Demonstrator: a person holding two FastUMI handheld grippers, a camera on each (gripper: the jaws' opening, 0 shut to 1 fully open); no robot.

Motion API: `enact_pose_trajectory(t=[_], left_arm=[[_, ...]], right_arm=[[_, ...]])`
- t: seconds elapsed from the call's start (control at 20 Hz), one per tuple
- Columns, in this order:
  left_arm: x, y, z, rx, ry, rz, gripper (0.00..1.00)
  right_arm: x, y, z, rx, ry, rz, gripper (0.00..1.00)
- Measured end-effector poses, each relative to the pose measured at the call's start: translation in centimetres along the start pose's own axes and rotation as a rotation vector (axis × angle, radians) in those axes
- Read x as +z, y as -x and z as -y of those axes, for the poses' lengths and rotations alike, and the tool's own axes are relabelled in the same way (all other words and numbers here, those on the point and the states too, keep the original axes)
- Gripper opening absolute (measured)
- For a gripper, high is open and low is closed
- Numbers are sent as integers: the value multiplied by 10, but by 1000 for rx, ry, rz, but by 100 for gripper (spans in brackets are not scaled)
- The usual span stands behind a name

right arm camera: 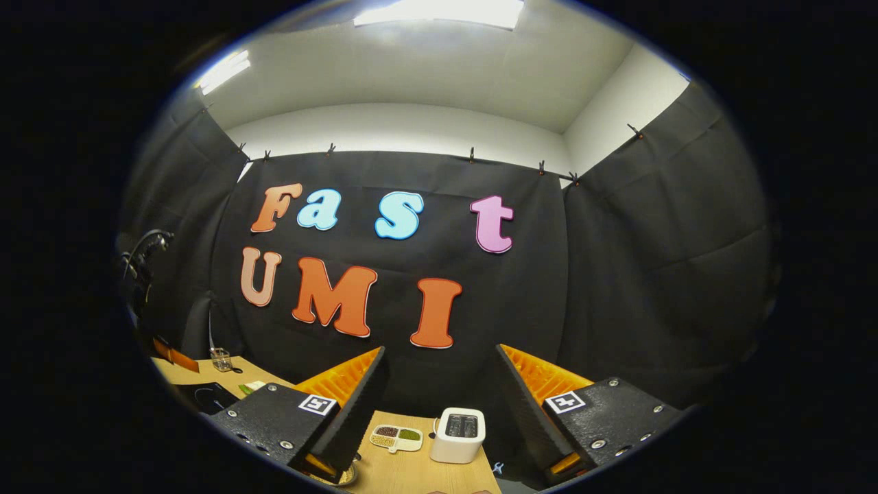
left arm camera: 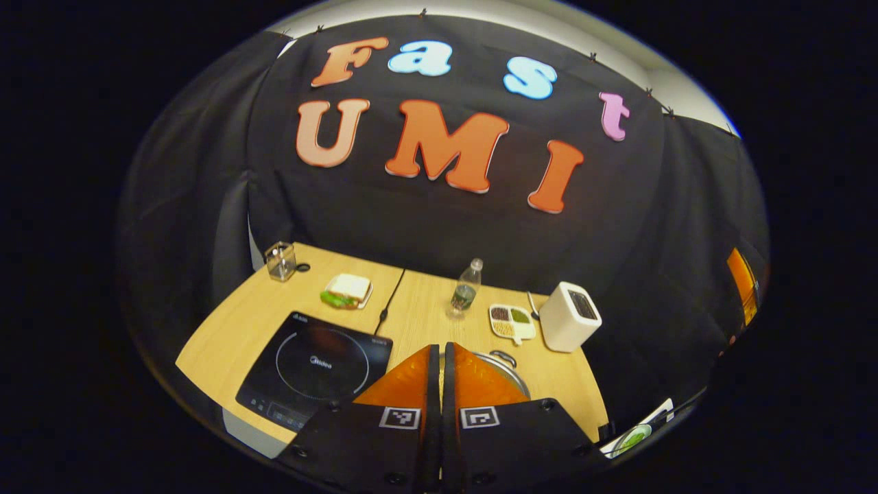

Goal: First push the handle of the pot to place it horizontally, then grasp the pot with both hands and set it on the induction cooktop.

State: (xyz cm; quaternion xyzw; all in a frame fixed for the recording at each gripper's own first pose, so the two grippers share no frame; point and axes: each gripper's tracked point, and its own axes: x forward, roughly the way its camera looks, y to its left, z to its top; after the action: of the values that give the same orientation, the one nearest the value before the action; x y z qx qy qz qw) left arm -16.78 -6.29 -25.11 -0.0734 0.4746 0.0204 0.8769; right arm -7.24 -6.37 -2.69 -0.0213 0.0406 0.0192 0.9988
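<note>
In the left gripper view, my left gripper point(left arm camera: 440, 347) is shut with nothing between its fingers, held above the wooden table's near edge. A metal pot point(left arm camera: 516, 376) sits just behind its right finger, mostly hidden, with a dark loop handle point(left arm camera: 504, 357) showing on its far side. The black induction cooktop point(left arm camera: 315, 370) lies flat to the left of the pot. In the right gripper view, my right gripper point(right arm camera: 441, 351) is open and raised high, pointing at the wall. A sliver of the pot's rim point(right arm camera: 341, 475) peeks out under its left finger, and the cooktop point(right arm camera: 204, 396) lies far left.
On the table point(left arm camera: 226, 336) stand a white toaster point(left arm camera: 569, 317), a divided snack dish point(left arm camera: 512, 322), a water bottle point(left arm camera: 466, 287), a sandwich plate point(left arm camera: 348, 291) and a glass container point(left arm camera: 281, 261). A black cable point(left arm camera: 391, 302) runs from the back towards the cooktop. The toaster point(right arm camera: 459, 433) and dish point(right arm camera: 396, 438) sit below the right gripper.
</note>
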Motion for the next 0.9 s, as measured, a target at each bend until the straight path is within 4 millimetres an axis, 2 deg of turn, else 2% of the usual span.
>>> enact_pose_trajectory(t=[0.1,0.2,0.35,0.5,0.7,0.9], left_arm=[[-44,-10,6,12,39,-111,7],[-79,-18,11,26,83,-217,8],[-141,-29,5,60,164,-373,8],[-189,-36,6,77,273,-513,8],[-229,-40,2,97,390,-651,8],[-251,-49,2,90,472,-750,8]], right_arm=[[-9,4,6,7,-6,-21,95],[-15,7,12,14,-9,-32,95],[-26,12,23,10,-18,-51,95],[-36,16,34,4,-20,-71,95],[-42,20,46,-20,-19,-95,95],[-47,24,51,-60,-5,-112,95]])
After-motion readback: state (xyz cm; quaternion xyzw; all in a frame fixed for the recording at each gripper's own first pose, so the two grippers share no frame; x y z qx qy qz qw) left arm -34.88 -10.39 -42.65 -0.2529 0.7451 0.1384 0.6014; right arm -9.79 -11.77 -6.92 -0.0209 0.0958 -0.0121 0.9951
